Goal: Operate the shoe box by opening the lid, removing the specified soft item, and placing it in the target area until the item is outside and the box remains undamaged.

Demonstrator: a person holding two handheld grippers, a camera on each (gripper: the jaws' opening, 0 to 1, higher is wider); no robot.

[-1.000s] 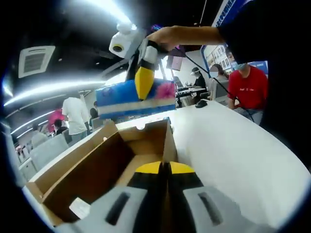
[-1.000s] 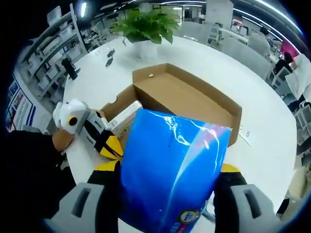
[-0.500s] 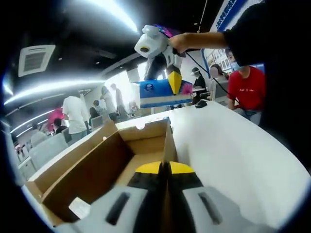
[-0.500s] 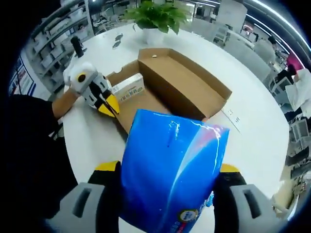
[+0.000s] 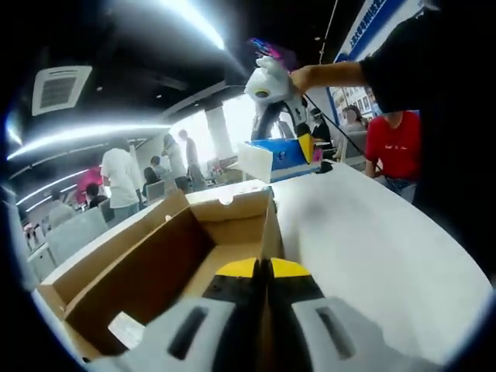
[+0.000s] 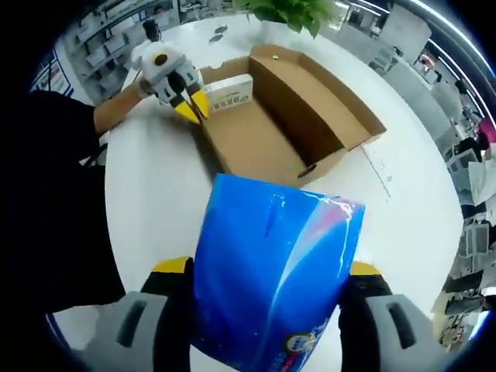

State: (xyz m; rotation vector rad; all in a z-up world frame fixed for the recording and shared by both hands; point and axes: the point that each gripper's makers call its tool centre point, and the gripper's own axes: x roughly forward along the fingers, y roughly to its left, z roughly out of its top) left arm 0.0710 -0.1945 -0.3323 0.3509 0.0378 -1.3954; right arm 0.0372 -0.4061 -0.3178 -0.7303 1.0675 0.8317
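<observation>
The brown cardboard shoe box (image 6: 310, 108) lies open on the white table, its lid (image 6: 248, 147) folded out flat beside it. My left gripper (image 5: 260, 267) is shut on the lid's thin upright rim (image 5: 270, 225); it also appears in the right gripper view (image 6: 192, 108) at the lid's corner. My right gripper (image 6: 267, 267) is shut on a soft blue plastic pack (image 6: 271, 279), held high above the table, away from the box. In the left gripper view the right gripper (image 5: 298, 147) holds the blue pack (image 5: 283, 155) in the air beyond the box's far end.
The round white table (image 6: 155, 201) has free room on both sides of the box. A potted plant (image 6: 287, 9) stands at its far edge. A white slip (image 6: 380, 167) lies by the box. A person in red (image 5: 395, 139) and others stand behind.
My right gripper has carried the blue pack up and away from the box, which now looks smaller and farther. My left gripper stays shut on the lid's rim.
</observation>
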